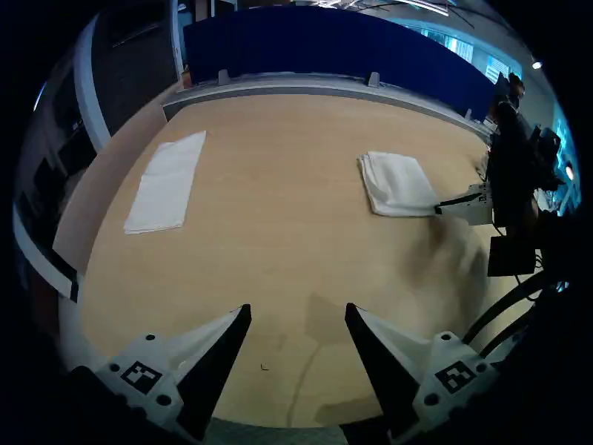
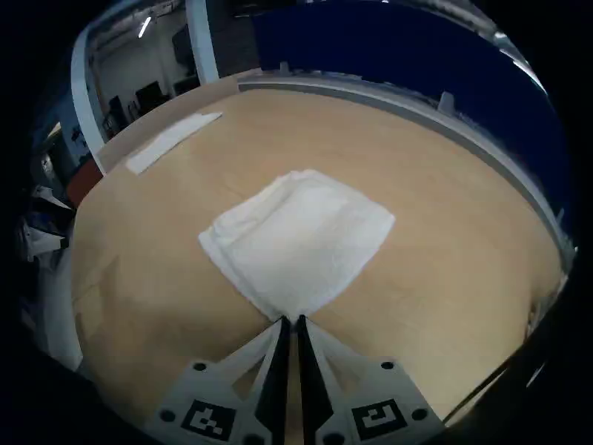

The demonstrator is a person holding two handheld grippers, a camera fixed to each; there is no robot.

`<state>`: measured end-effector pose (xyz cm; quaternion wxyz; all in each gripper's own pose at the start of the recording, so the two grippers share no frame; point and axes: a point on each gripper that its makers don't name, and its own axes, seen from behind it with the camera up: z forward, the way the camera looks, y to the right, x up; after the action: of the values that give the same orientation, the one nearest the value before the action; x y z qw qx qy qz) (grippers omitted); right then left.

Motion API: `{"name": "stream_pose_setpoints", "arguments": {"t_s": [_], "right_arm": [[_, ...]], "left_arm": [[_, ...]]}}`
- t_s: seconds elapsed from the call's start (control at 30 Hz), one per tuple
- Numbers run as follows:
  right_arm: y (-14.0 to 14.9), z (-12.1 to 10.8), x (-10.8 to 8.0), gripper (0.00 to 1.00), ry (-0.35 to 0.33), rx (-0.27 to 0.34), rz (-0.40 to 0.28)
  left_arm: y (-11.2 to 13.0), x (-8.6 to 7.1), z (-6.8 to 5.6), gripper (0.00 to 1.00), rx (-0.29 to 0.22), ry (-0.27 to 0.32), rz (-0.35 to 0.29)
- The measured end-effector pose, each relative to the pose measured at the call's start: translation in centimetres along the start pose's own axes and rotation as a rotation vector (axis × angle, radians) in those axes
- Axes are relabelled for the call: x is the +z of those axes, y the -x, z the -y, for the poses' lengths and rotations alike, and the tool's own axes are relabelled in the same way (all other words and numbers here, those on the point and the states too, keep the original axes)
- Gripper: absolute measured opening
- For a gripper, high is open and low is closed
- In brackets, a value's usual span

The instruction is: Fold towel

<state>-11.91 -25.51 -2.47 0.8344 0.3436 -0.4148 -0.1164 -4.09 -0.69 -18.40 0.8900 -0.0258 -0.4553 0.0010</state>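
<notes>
A white towel (image 1: 396,184) lies folded into a thick rectangle on the wooden table (image 1: 296,222), right of centre in the left gripper view. In the right gripper view the same towel (image 2: 296,237) spreads out just ahead of the fingers. My right gripper (image 2: 290,320) is shut on the towel's near corner, its jaws almost touching. From the left gripper view, that right gripper (image 1: 463,206) reaches the towel's corner from the right. My left gripper (image 1: 296,319) hangs open over bare table near the front, holding nothing.
A second white towel (image 1: 167,182), folded into a long strip, lies at the far left of the table (image 2: 170,141). A blue partition (image 1: 333,44) runs along the back edge. A person in dark clothes (image 1: 511,148) stands at the right.
</notes>
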Motion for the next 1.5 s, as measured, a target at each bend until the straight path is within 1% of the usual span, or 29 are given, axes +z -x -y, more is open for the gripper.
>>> {"name": "stream_pose_setpoints", "arguments": {"t_s": [0.17,0.3,0.4,0.57,0.73,0.87,1.03,1.3,1.4,1.5], "right_arm": [[-2.6,-0.6,-1.3,0.07,0.02,-0.031,-0.044],[-6.1,-1.0,-3.2,0.07,0.026,-0.06,-0.1],[-9.0,-1.3,-4.9,0.07,0.037,-0.085,-0.143],[-13.5,-2.0,-8.5,0.07,0.057,-0.127,-0.217],[-16.3,-3.2,-12.2,0.07,0.084,-0.151,-0.267],[-17.1,-4.5,-14.3,0.07,0.11,-0.159,-0.286],[-17.3,-6.1,-16.1,0.07,0.13,-0.143,-0.302],[-17.1,-8.7,-17.8,0.07,0.148,-0.109,-0.312],[-16.9,-10.1,-18.4,0.07,0.156,-0.099,-0.313],[-16.8,-11.9,-19.4,0.07,0.172,-0.095,-0.311]], "left_arm": [[-0.3,-0.1,0.0,0.94,0.001,0.003,-0.005],[-1.1,-0.3,-0.1,0.94,0.005,0.004,-0.023],[-2.1,-0.5,-0.3,0.94,0.01,0.008,-0.042],[-3.5,-0.7,-0.9,0.94,0.02,0.017,-0.069],[-4.9,-1.0,-1.8,0.94,0.03,0.031,-0.097],[-5.7,-1.2,-2.4,0.94,0.039,0.039,-0.114],[-6.2,-1.5,-2.9,0.94,0.048,0.046,-0.124],[-6.8,-1.8,-3.8,0.94,0.065,0.053,-0.127],[-6.9,-1.8,-4.1,0.94,0.071,0.054,-0.125],[-7.0,-1.7,-4.4,0.94,0.072,0.053,-0.123]]}}
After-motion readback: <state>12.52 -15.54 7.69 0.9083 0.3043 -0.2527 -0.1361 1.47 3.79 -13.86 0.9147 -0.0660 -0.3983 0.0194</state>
